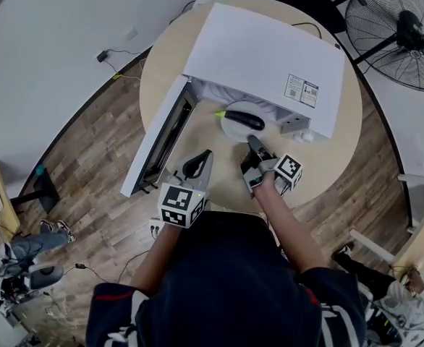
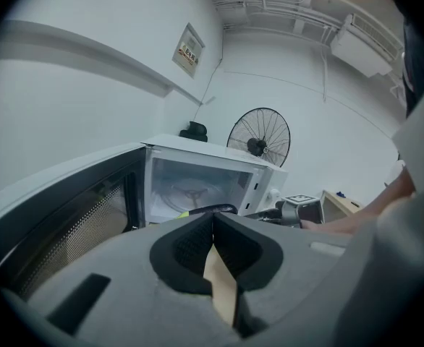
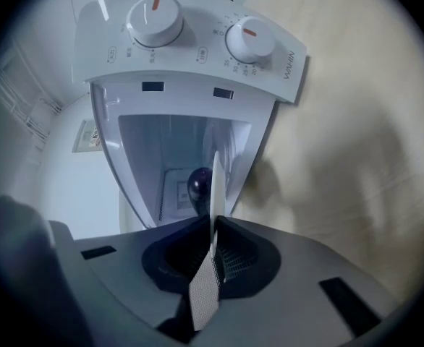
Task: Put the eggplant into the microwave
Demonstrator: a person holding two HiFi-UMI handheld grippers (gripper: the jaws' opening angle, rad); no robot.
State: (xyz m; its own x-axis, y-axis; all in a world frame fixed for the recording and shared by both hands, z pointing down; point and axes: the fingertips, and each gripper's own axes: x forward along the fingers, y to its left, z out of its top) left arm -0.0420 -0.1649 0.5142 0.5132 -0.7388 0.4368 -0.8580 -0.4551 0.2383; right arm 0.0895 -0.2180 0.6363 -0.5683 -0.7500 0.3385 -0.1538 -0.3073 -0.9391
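The eggplant (image 1: 244, 118) lies on a plate (image 1: 230, 131) at the microwave's (image 1: 270, 56) mouth.

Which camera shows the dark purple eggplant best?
The head view: the whole dark purple eggplant lies on a white plate. The left gripper view catches a dark sliver; the right gripper view, only its rounded end.

Only readable bit is "WAHIN" on the front of the microwave (image 3: 190, 56). The stickers (image 1: 302, 91) on its top are too small to read.
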